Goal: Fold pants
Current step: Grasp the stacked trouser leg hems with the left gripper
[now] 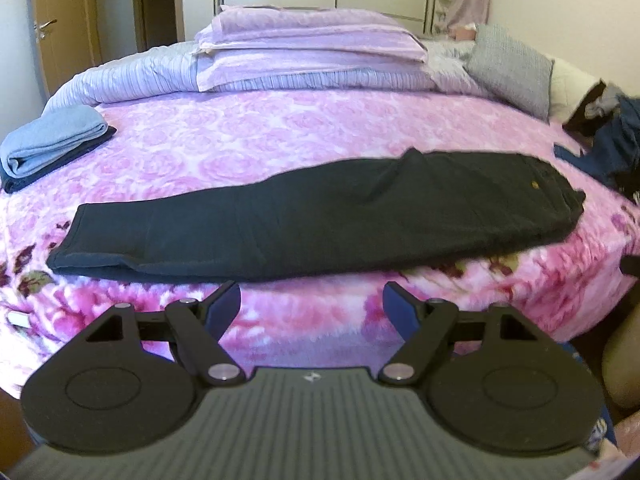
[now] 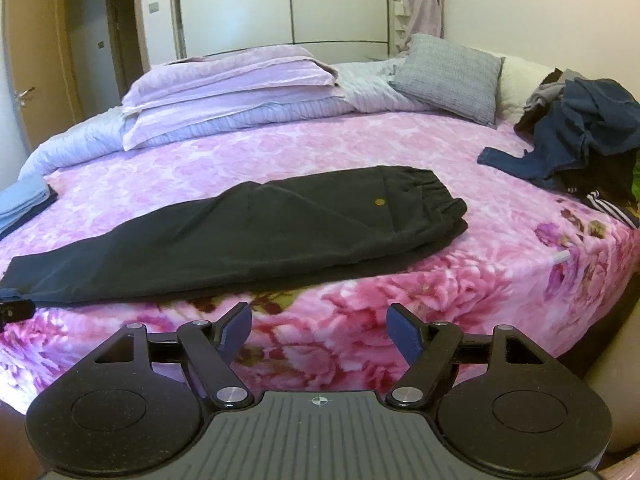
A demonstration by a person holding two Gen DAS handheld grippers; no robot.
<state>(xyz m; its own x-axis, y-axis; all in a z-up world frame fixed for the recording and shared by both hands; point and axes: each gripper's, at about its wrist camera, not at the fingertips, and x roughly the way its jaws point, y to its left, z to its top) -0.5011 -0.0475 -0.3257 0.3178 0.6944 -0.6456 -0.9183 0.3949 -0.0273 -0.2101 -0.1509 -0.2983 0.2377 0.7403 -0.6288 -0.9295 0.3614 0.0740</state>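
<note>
Dark pants [image 1: 320, 216] lie flat along the near edge of the bed, folded lengthwise, leg cuffs at the left and elastic waistband at the right. In the right wrist view the same pants [image 2: 256, 232] show a small gold button near the waist. My left gripper [image 1: 312, 300] hovers just in front of the bed's edge, below the middle of the pants, open and holding nothing. My right gripper [image 2: 320, 320] also stands open and empty, in front of the edge and short of the waist end. Part of the left gripper [image 2: 16, 310] shows at the left border there.
A pink floral blanket [image 1: 280, 140] covers the bed. Folded blue cloths [image 1: 48, 144] lie at the left. A heap of unfolded dark and blue clothes [image 2: 580, 140] sits at the right. Stacked lilac bedding [image 1: 312, 52] and a grey pillow [image 2: 452, 76] are at the back.
</note>
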